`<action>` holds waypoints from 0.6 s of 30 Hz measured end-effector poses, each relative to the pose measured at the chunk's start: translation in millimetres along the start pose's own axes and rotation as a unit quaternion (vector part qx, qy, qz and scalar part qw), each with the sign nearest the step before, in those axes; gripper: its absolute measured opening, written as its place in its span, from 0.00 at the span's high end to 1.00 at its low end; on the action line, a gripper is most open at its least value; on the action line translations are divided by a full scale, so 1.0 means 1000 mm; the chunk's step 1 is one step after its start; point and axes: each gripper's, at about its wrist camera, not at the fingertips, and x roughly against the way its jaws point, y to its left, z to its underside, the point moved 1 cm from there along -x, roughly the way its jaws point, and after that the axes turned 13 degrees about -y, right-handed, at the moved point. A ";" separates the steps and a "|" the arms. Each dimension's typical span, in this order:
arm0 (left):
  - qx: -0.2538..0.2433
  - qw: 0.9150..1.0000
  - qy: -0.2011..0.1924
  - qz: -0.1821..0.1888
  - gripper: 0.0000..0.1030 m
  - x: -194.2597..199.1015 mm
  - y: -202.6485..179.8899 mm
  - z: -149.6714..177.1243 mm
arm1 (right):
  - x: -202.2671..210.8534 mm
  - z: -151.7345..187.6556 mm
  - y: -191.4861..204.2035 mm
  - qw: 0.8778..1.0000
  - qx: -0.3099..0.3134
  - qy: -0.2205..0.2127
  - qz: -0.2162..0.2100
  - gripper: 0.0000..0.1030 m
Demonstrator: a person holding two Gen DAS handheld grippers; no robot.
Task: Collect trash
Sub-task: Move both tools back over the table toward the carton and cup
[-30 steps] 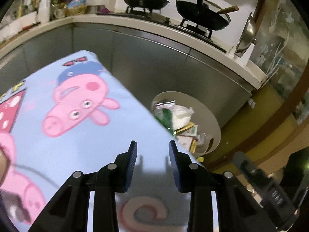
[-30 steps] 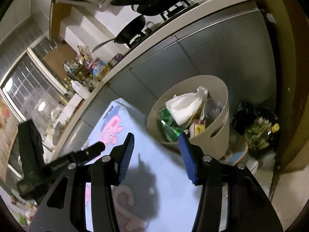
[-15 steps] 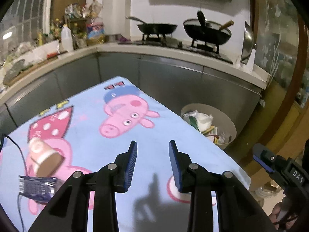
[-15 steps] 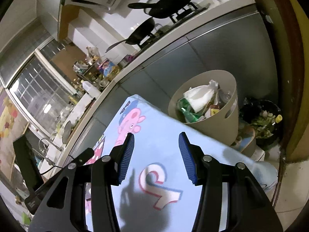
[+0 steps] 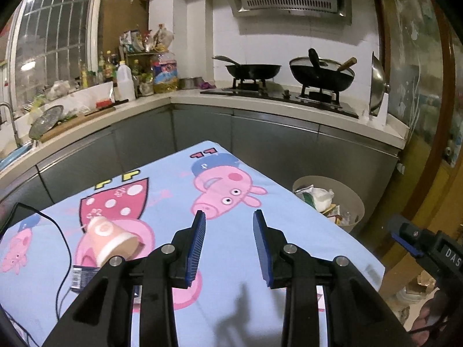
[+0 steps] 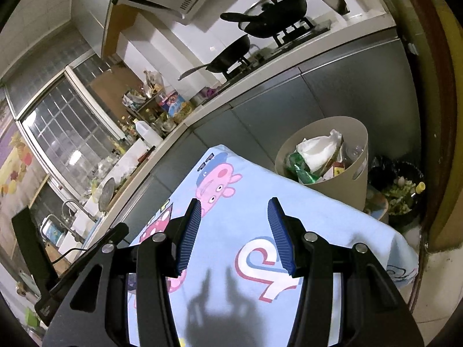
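Observation:
A pink paper cup lies on its side on the table with the blue cartoon-pig cloth, just left of my left gripper, which is open and empty above the cloth. A dark flat wrapper lies in front of the cup. A beige trash bin full of wrappers and a white bag stands on the floor past the table's right edge. My right gripper is open and empty above the cloth, with the bin ahead to its right.
A black cable runs across the cloth at the left. Grey cabinets and a counter with two woks stand behind the table. A dark tub of scraps sits on the floor beside the bin.
Both grippers have pulled back and up from the bin side of the table. The left wrist view has swung left, so the cup and wrapper have come into view.

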 end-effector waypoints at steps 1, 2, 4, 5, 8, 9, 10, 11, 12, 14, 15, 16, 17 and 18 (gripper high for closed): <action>-0.002 1.000 -0.002 -0.002 0.66 0.002 0.003 0.000 | 0.000 0.000 0.001 1.000 0.000 0.000 0.000 0.53; -0.005 1.000 -0.004 -0.004 0.66 0.005 0.004 0.000 | -0.001 0.000 0.000 1.000 0.001 0.001 -0.001 0.53; -0.009 1.000 -0.008 -0.008 0.66 0.009 0.007 0.001 | 0.000 0.001 0.003 1.000 0.002 0.003 -0.003 0.53; -0.011 1.000 -0.010 -0.008 0.66 0.011 0.010 0.001 | 0.000 0.003 0.005 1.000 0.002 0.005 -0.004 0.53; -0.013 1.000 -0.014 -0.014 0.66 0.017 0.019 0.002 | 0.001 0.007 0.012 1.000 0.000 0.011 -0.010 0.53; -0.013 1.000 -0.016 -0.015 0.66 0.019 0.022 0.003 | 0.001 0.009 0.015 1.000 0.001 0.014 -0.012 0.53; -0.013 1.000 -0.016 -0.017 0.66 0.021 0.024 0.003 | 0.000 0.010 0.018 1.000 0.003 0.016 -0.013 0.53; -0.012 1.000 -0.016 -0.019 0.66 0.023 0.028 0.004 | -0.001 0.012 0.021 1.000 0.006 0.019 -0.015 0.53; -0.010 1.000 -0.016 -0.021 0.66 0.024 0.032 0.004 | -0.002 0.014 0.024 1.000 0.009 0.023 -0.017 0.53; -0.006 1.000 -0.016 -0.023 0.66 0.025 0.038 0.004 | -0.004 0.018 0.030 0.999 0.013 0.030 -0.021 0.53; -0.004 1.000 -0.016 -0.026 0.66 0.027 0.042 0.005 | -0.006 0.020 0.034 0.999 0.017 0.035 -0.024 0.53; -0.004 0.999 -0.017 -0.028 0.66 0.027 0.044 0.006 | -0.007 0.022 0.036 0.999 0.019 0.039 -0.026 0.53; -0.003 0.999 -0.018 -0.032 0.66 0.028 0.047 0.006 | -0.008 0.025 0.039 0.998 0.022 0.042 -0.028 0.53; -0.003 0.999 -0.018 -0.036 0.66 0.029 0.050 0.007 | -0.008 0.027 0.043 0.998 0.024 0.045 -0.031 0.53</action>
